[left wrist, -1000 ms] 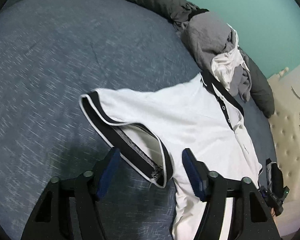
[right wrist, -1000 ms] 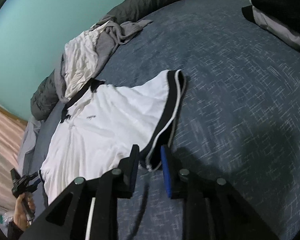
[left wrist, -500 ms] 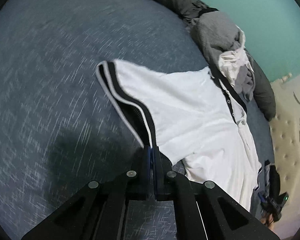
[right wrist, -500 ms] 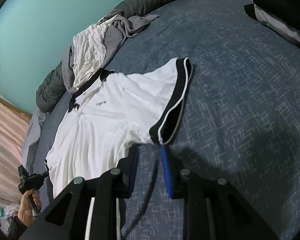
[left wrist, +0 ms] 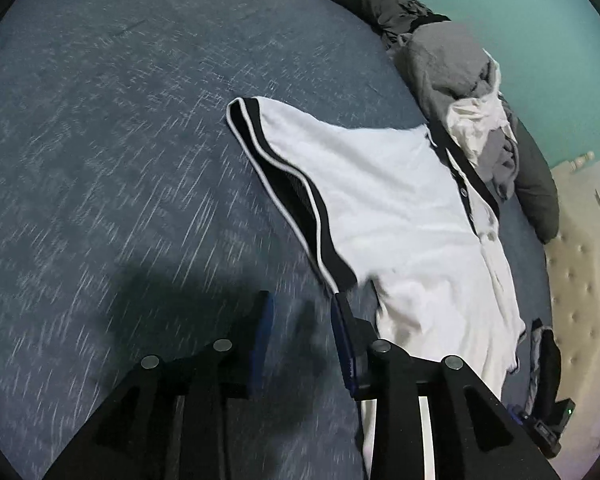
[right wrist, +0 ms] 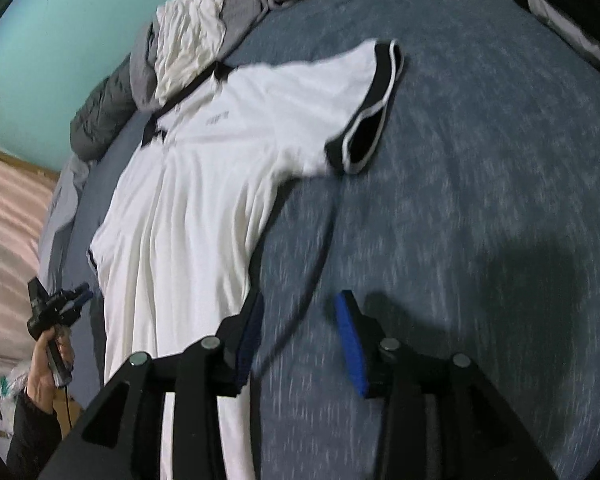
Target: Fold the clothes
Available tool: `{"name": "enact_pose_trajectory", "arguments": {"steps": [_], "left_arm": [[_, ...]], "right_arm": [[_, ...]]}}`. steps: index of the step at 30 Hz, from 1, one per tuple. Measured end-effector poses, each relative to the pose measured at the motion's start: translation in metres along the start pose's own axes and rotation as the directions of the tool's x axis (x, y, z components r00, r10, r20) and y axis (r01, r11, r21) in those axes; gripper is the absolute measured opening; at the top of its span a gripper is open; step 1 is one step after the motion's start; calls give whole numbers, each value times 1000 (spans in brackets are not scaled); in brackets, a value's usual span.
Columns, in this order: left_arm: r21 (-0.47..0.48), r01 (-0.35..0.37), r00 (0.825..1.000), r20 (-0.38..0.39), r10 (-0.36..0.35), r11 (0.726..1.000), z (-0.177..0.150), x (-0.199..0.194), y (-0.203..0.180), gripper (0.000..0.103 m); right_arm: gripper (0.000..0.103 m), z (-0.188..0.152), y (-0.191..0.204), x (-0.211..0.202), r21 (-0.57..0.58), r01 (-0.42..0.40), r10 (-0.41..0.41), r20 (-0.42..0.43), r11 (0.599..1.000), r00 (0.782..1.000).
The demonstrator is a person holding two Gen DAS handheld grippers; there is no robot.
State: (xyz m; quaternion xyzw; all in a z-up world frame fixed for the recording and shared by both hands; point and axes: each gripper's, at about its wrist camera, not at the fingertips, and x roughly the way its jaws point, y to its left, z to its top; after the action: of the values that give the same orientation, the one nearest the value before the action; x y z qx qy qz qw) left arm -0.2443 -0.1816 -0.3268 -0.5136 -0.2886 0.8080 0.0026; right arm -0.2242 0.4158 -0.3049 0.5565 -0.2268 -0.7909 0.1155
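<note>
Polo shirt (left wrist: pixel 392 200) just beyond parted left tool (left wrist: pixel 302 320)

A white short-sleeved polo shirt with black-trimmed cuffs (right wrist: pixel 204 184) lies spread flat on the blue-grey flecked bed (right wrist: pixel 480 152), collar towards the teal wall (right wrist: pixel 60 20). Behind the collar, a heap of grey and white crumpled clothes (right wrist: pixel 204 28) rests against a long dark grey quilted roll (left wrist: pixel 536 184) at the bed's far edge. The left gripper (left wrist: pixel 302 336) hangs just before one sleeve cuff; the right gripper (right wrist: pixel 300 332) is beside the shirt's side, well before the other sleeve.
</note>
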Motion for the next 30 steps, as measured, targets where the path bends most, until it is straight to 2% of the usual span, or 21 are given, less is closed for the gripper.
{"name": "enact_pose_trajectory", "arguments": {"steps": [5, 9, 15, 19, 25, 30], "left_arm": [[139, 13, 996, -84, -1, 990, -39, -18, -18, 36], [238, 47, 989, -150, -11, 970, -78, -31, -35, 36], [349, 65, 974, -227, 17, 935, -131, -41, -55, 36], [381, 55, 969, -242, 42, 923, -151, -48, -55, 36], [387, 45, 973, -226, 47, 921, -163, -66, -52, 36], [391, 38, 976, -211, 49, 920, -167, -78, -55, 36]], "right_arm": [[40, -30, 15, -3, -51, -10, 5, -99, 999, 995], [47, -62, 25, -6, -82, -25, 11, -166, 996, 986], [47, -106, 39, -5, -129, -15, -15, -234, 992, 972], [47, -125, 51, -12, -161, -18, -19, -226, 987, 974], [47, -141, 79, -14, -202, -23, -25, -229, 979, 973], [47, -162, 100, 12, -234, -24, -54, -322, 972, 945]]}}
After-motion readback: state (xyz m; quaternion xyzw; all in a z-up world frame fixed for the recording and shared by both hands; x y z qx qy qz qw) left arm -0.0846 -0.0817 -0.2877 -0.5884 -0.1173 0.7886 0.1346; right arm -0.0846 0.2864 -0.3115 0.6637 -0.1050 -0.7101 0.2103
